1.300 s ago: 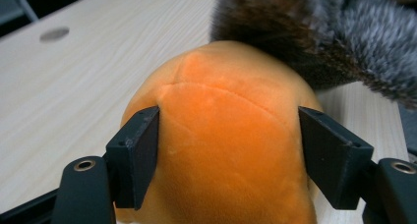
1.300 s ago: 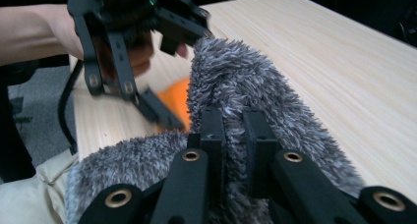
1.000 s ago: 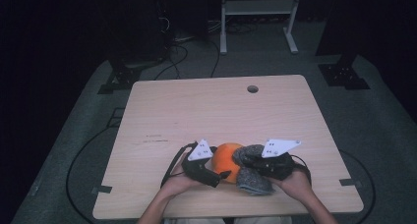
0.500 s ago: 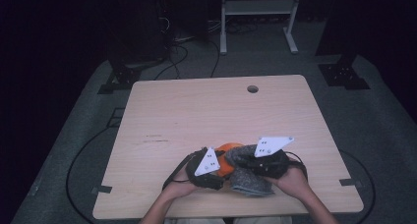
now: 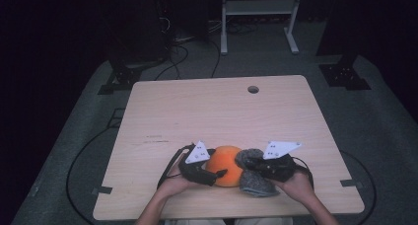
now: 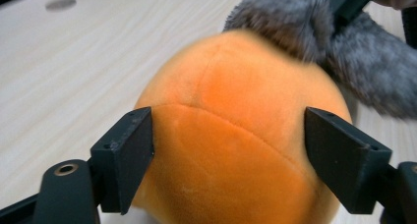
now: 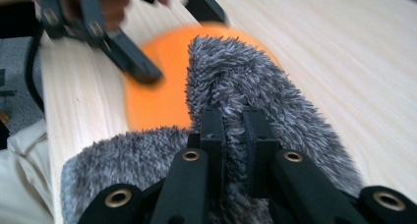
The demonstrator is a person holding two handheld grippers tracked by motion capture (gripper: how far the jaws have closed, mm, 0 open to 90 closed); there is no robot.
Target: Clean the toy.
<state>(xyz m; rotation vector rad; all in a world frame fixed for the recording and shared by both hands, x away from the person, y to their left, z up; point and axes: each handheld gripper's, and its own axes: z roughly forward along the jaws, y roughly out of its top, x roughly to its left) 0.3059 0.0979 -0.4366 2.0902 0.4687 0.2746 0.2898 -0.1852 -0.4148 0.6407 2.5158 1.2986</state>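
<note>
Wooden table [image 5: 197, 116] is seen across the centre of the high view. Orange plush ball [image 5: 224, 165] is located at lower centre, near the table's front edge, touching grey fuzzy fabric [image 5: 254, 178] just to its right. Left gripper [image 5: 221, 174]: jaws straddle the ball, having just been opening; pads look just clear of the plush. Right gripper [image 7: 235, 135]: clenched on a fold of the fabric
</note>
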